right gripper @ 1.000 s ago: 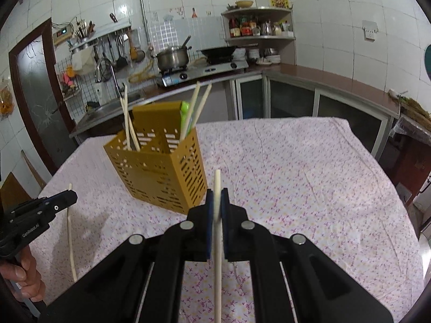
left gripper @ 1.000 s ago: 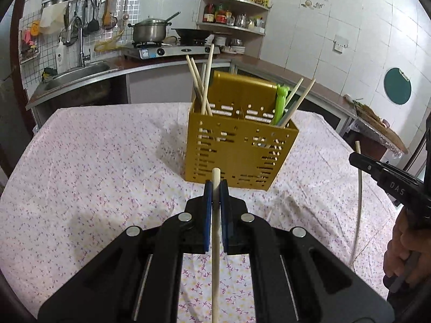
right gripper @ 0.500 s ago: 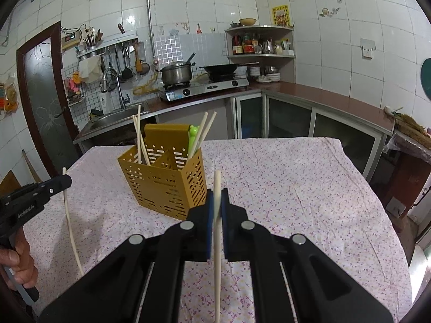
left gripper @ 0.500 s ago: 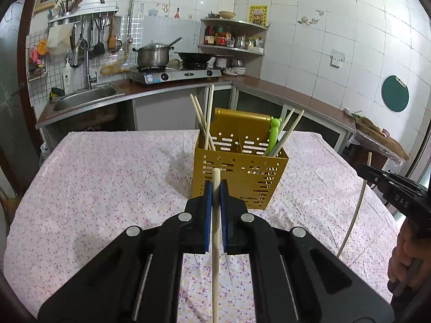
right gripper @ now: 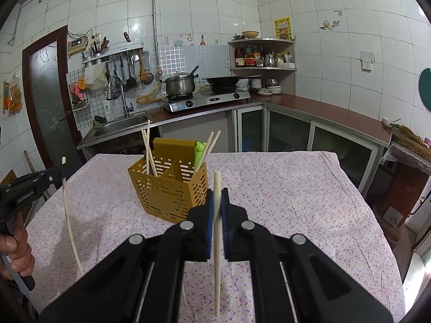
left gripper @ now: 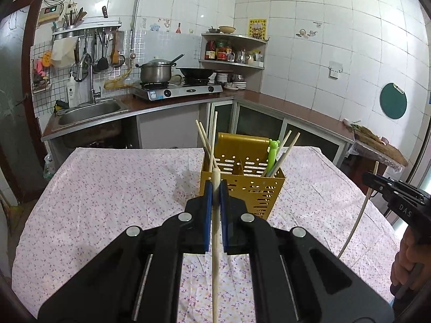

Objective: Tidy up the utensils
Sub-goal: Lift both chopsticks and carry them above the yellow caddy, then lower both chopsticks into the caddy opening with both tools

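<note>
A yellow slotted utensil holder stands mid-table, with several pale chopsticks and a green frog-topped utensil sticking up from its compartments. My left gripper is shut on a pale chopstick that hangs upright in front of the holder. My right gripper is shut on another chopstick, also upright, to the holder's near right. Each view shows the other gripper at its edge with its chopstick, held by a hand.
The table carries a floral cloth. Behind it run a counter with a sink, a stove with a pot and wok, corner shelves, and hanging tools. A dark door is at the left.
Both grippers have risen with their chopsticks and drawn back from the holder, which now looks smaller and lower; more of the kitchen wall shows. Grips are unchanged.
</note>
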The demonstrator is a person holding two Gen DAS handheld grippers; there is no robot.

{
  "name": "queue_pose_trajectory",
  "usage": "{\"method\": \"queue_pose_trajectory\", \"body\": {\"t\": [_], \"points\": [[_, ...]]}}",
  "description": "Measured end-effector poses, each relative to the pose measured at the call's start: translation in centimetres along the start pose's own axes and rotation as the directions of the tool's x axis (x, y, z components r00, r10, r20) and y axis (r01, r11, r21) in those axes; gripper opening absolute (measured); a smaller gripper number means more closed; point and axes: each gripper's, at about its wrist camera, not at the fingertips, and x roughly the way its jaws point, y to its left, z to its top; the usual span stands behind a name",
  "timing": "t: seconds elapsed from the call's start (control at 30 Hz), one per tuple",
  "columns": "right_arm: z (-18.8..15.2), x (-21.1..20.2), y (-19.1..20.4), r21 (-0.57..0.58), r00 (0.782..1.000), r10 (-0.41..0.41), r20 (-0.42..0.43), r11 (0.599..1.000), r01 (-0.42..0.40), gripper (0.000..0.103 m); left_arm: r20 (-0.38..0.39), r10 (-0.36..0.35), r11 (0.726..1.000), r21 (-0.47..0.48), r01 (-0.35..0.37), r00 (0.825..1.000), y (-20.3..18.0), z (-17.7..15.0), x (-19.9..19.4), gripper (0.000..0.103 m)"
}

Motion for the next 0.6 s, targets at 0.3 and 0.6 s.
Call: {"method": "queue_pose_trajectory", "body": {"t": [0.3,0.6], "points": [[0.2,-0.3,0.2,-0.001,1.0,0.002,0.005,1.0,-0.002,0.006,-0.003,0.005,1.0,-0.007,-0.005,1.0,0.2,0.2,-0.1,0.004],[4.6,-1.0,1.9,-0.038,0.997,0.035,0.07,0.999,-0.032,0.006,0.075,-0.015,1.0,0.017,0.014,0.997,-0.1,5.3,-0.9,0.004]]}}
